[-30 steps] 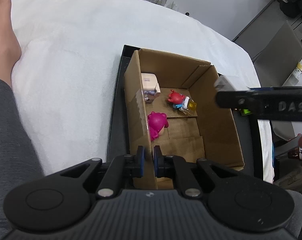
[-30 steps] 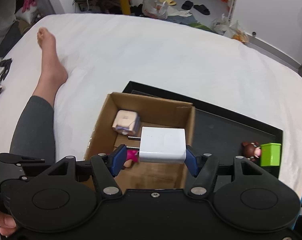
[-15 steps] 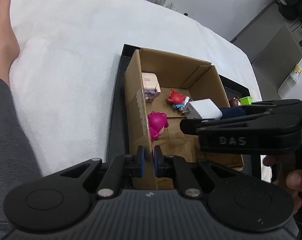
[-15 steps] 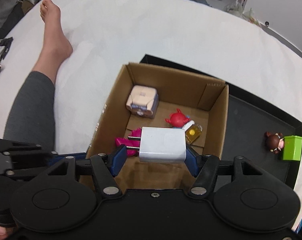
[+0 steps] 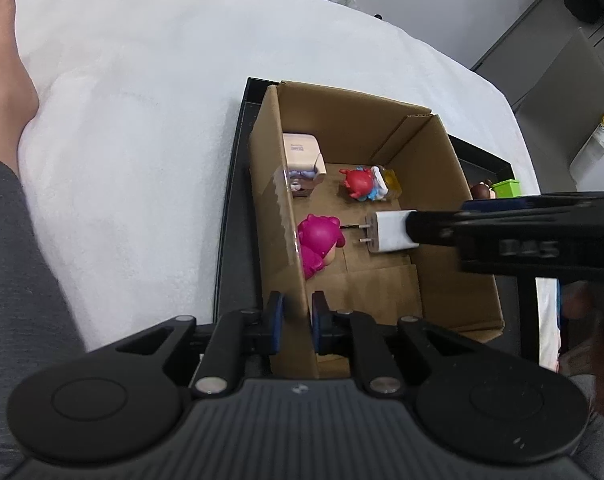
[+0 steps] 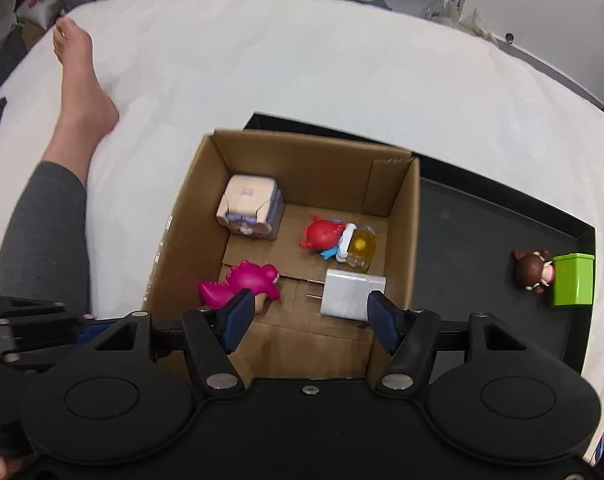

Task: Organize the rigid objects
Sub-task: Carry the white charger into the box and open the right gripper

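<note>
- As the right gripper (image 6: pixel 307 312) sank into the cardboard box (image 6: pixel 397 216), its jaws spread; the white charger (image 6: pixel 347 294), gripped a moment earlier, lay free near the box's right wall.
- Left gripper (image 5: pixel 296 322) stayed pinched on the box's left wall.
- Charger was stowed; brown figure (image 6: pixel 533 270) waited on the tray (image 6: pixel 461 232).

Both grippers are chunky black plastic with blue-padded jaws and silver screws; the person's wearing grey leggings (image 6: pixel 42 232), barefoot.
</note>
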